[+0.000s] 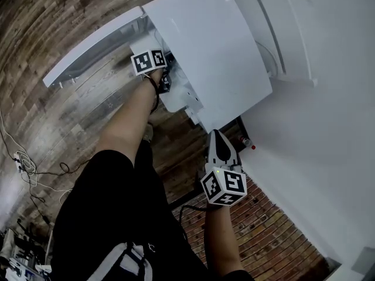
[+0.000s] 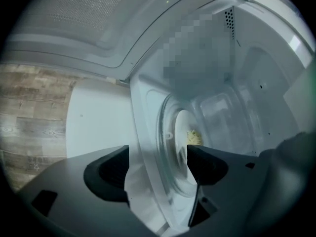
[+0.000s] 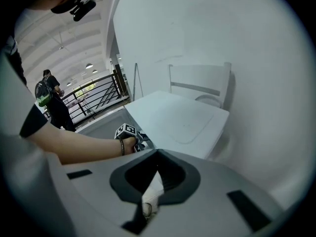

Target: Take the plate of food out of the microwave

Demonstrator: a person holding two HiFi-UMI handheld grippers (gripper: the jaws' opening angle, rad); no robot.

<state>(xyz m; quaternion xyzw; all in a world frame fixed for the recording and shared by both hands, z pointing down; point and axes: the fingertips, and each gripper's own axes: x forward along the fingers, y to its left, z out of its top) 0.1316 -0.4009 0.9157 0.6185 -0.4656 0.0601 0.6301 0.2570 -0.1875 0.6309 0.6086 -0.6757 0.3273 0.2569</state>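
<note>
The white microwave (image 1: 211,45) stands with its door (image 1: 94,45) swung open to the left. In the left gripper view I look into the cavity: a white plate (image 2: 183,127) with yellow food (image 2: 193,138) sits on the glass turntable (image 2: 165,147). My left gripper (image 2: 158,158) is open at the cavity's mouth, with the microwave's front frame edge between its jaws and no pad touching the plate. From above, the left gripper (image 1: 166,78) is at the opening under the microwave's top. My right gripper (image 1: 220,138) hangs shut and empty in front of the microwave (image 3: 182,120).
A white wall (image 1: 316,133) runs on the right. Wood-look floor (image 1: 53,127) lies to the left and brick-pattern floor (image 1: 263,233) below. Cables (image 1: 26,165) trail at the far left. A white slatted frame (image 3: 200,83) stands behind the microwave. A person (image 3: 49,100) stands by a distant railing.
</note>
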